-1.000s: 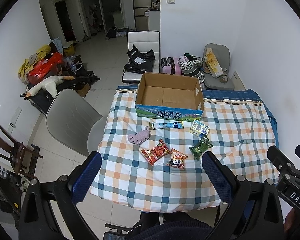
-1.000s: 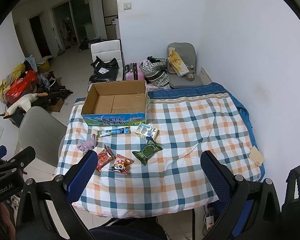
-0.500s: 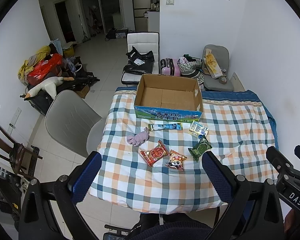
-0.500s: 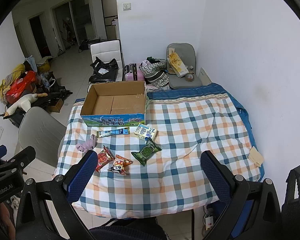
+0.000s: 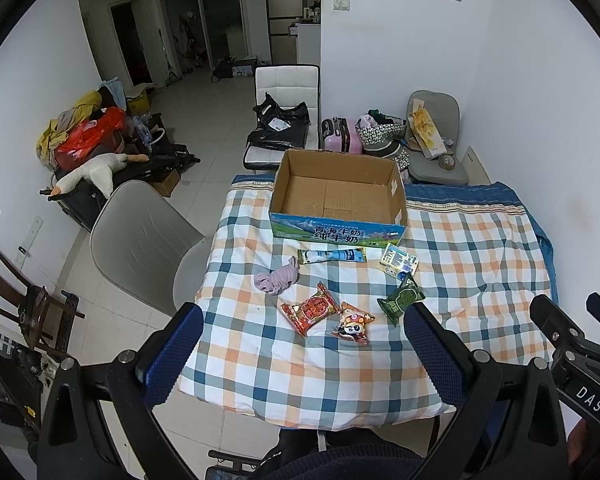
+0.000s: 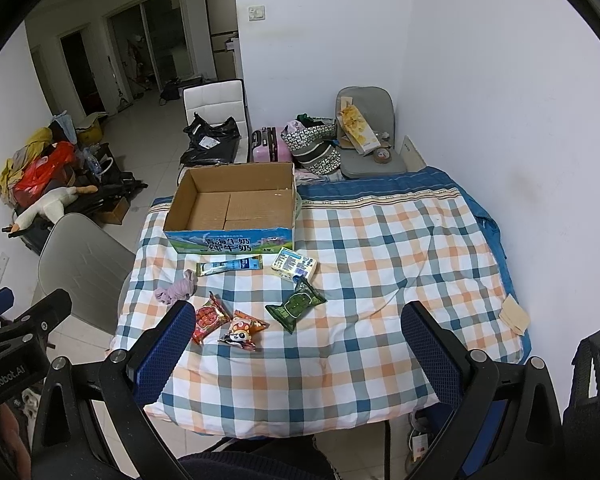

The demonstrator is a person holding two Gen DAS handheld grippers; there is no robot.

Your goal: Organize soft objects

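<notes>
An open empty cardboard box (image 5: pixel 338 196) (image 6: pixel 230 206) stands at the far side of the checked tablecloth (image 5: pixel 480 264). In front of it lie a purple cloth (image 5: pixel 277 278) (image 6: pixel 176 292), a blue tube pack (image 5: pixel 332 256), a white-blue packet (image 5: pixel 398 260), a green packet (image 5: pixel 401 299) (image 6: pixel 296 305), a red snack bag (image 5: pixel 310 308) (image 6: pixel 209 317) and a panda snack bag (image 5: pixel 353 322) (image 6: pixel 242 328). My left gripper (image 5: pixel 302 350) is open and empty above the near table edge. My right gripper (image 6: pixel 296 352) is open and empty, right of the items.
A grey chair (image 5: pixel 140 240) stands at the table's left side. Behind the table are a white chair with black bags (image 5: pixel 282 128), a pink suitcase (image 5: pixel 342 136) and a grey seat with clutter (image 5: pixel 432 136). A white wall runs along the right. A beige pad (image 6: pixel 514 314) lies at the right table edge.
Both views have drifted slightly; the table items sit a little lower and closer in frame. Nothing on the table has moved.
</notes>
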